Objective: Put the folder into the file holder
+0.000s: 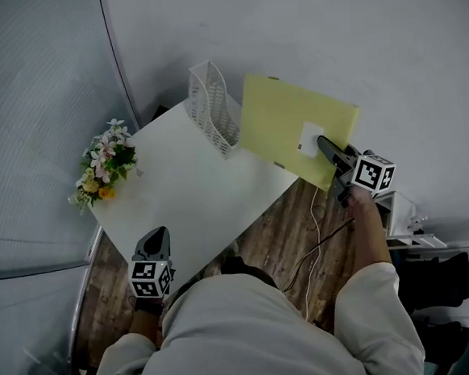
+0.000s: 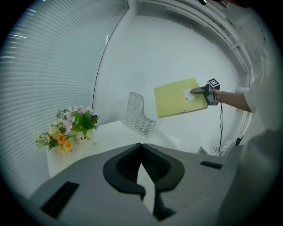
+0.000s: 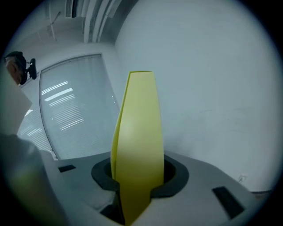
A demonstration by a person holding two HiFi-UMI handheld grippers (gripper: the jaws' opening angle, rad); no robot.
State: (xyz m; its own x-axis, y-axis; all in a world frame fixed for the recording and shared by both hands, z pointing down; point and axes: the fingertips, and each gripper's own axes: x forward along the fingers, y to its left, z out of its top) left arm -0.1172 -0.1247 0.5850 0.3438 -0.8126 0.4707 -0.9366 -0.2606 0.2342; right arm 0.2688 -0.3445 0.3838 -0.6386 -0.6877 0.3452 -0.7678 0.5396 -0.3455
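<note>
A yellow folder with a white label hangs in the air above the table's far right corner, held by its right edge. My right gripper is shut on it; in the right gripper view the folder stands edge-on between the dark pads. The white perforated file holder stands upright at the table's far edge, just left of the folder, and shows in the left gripper view too. My left gripper hovers at the table's near edge, its jaws shut on nothing.
A small pot of flowers stands at the left edge of the white table. A cable runs across the wooden floor on the right, beside a white shelf unit. Window blinds curve along the left.
</note>
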